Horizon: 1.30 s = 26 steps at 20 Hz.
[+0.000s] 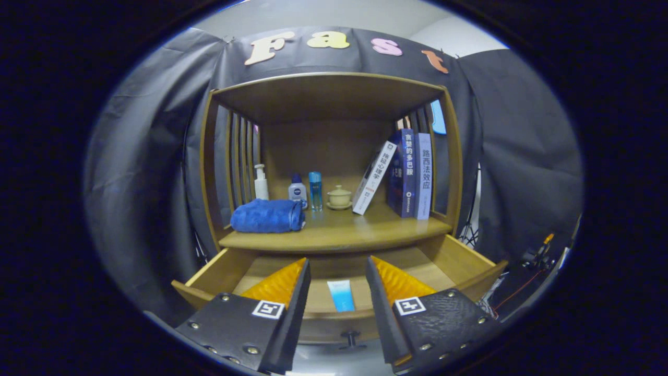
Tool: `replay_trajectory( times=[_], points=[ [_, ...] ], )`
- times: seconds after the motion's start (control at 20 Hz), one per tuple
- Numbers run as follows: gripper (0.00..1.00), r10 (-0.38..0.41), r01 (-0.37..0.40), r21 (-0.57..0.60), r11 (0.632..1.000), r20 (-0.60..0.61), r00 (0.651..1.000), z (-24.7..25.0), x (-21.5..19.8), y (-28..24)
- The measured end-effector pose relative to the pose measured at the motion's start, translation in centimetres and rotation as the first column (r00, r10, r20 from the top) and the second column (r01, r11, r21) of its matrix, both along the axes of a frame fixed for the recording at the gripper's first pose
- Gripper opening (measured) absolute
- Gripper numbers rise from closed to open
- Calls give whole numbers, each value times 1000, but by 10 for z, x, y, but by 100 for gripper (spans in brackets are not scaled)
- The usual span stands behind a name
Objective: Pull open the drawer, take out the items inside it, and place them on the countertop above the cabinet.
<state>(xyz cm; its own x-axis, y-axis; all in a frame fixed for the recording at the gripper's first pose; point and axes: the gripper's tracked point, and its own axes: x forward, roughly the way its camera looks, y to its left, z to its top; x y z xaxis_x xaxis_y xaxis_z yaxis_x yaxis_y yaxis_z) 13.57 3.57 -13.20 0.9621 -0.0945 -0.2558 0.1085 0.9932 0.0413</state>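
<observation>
Drawer pulled open, gripper [338,271] poised above it, fingers spread apart and holding nothing.

Between the fingers, a blue tube [341,295] lies on the drawer [464,263] floor near its front. Beyond, on the countertop [365,227]: blue towel [267,215], bottles [298,190], lidded cup [339,197], books [409,175].

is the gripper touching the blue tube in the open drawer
Apart. The gripper view shows the open fingers spread either side of the small blue tube, bare wooden drawer floor between them.

Smooth, satiny wooden drawer [219,271]; glossy plastic tube [342,295] inside; soft cloth towel [267,215] (plush, matt) above.
</observation>
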Motion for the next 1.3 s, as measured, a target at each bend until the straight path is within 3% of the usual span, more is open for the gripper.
replay_trajectory(
  times=[0.2, 0.35, 0.6, 0.85, 1.3],
  points=[
    [65, -35, 36, 28, 999, -46, 998, -4, 25, -6],
    [74, -76, 84, 58, 995, -122, 990, -18, 37, -13],
    [82, -127, 148, 55, 988, -274, 953, -49, 52, -27],
    [82, -163, 212, 73, 975, -418, 894, -83, 58, -36],
    [82, -208, 285, 14, 958, -651, 730, -139, 58, -45]
  ],
)
